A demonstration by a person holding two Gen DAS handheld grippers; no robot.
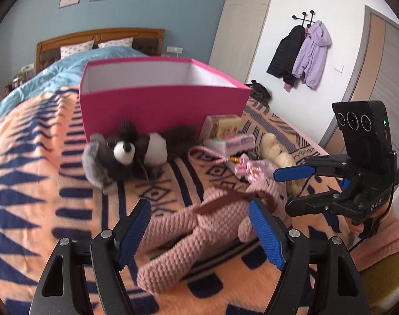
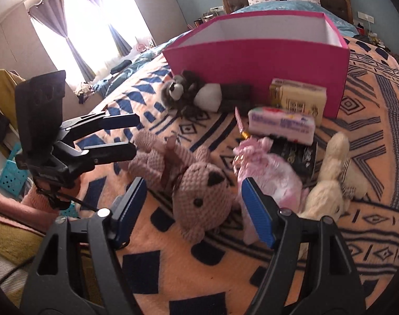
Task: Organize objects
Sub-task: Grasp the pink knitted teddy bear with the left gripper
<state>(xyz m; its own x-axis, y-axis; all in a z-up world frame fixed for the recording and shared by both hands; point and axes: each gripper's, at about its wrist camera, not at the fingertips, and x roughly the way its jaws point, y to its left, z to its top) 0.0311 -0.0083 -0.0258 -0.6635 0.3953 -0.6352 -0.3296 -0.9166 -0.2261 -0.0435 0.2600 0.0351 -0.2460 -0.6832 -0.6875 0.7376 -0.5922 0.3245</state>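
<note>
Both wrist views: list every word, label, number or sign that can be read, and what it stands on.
"DAS": on the black body of the right gripper.
Yellow carton: a barcode and print, too blurred to read.
White and pink packet: purple lettering, too blurred to read.
Black packet: pale print, unreadable.

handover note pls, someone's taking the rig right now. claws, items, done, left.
Left claw: open, straddling the pink knitted bear, not gripping.
Right claw: open, empty, by the bear's head.
Pink box: on the bed, nothing visible inside.
In front of it: raccoon plush, cream plush, pink pouch, two small cartons.
Done: nothing boxed that shows.
Left: all of it.
</note>
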